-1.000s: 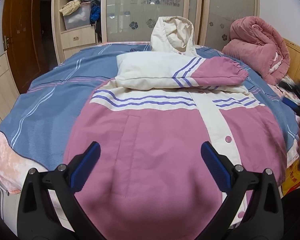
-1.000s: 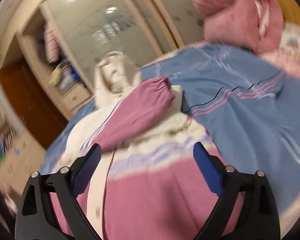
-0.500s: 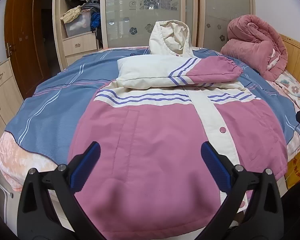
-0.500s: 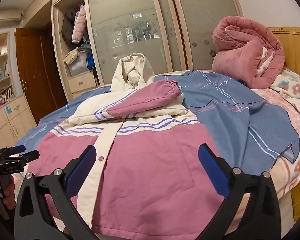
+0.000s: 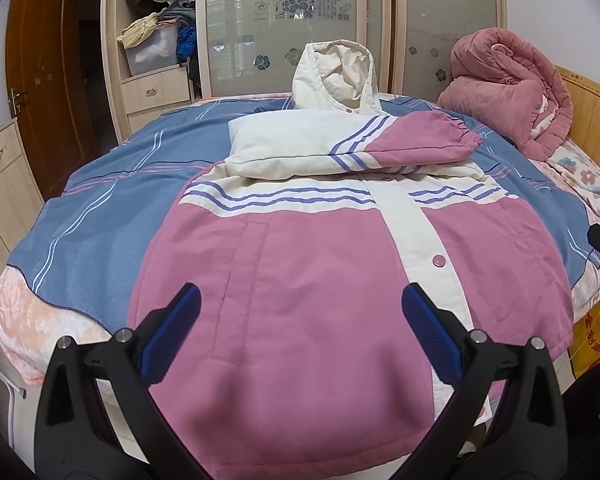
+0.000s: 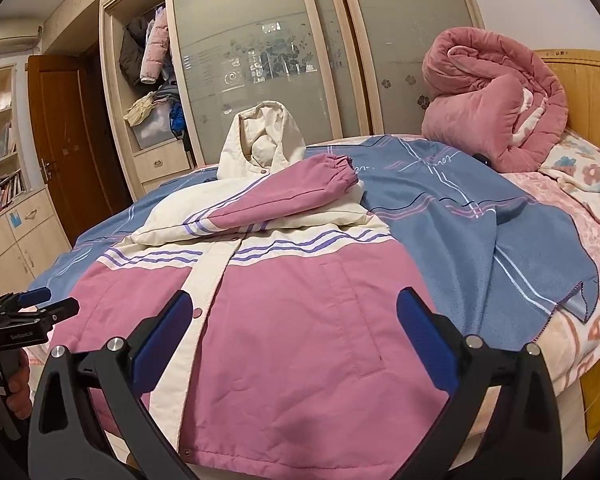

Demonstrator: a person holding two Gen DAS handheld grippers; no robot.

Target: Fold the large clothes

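Jacket [image 5: 300,280], a pink-and-cream hooded one, is being viewed from the left wrist lying flat on the bed [image 5: 100,208], hood far, hem nearest the wide-open left gripper [image 5: 300,320]. From the right wrist, its hem is being faced by the equally wide right gripper [image 6: 292,320], nothing held.

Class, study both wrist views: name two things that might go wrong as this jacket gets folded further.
1. The folded sleeve lies loose across the jacket; lifting the hem could slide it off.
2. The hem overhangs the bed edge, so the open left gripper or right gripper might drag it floorward.
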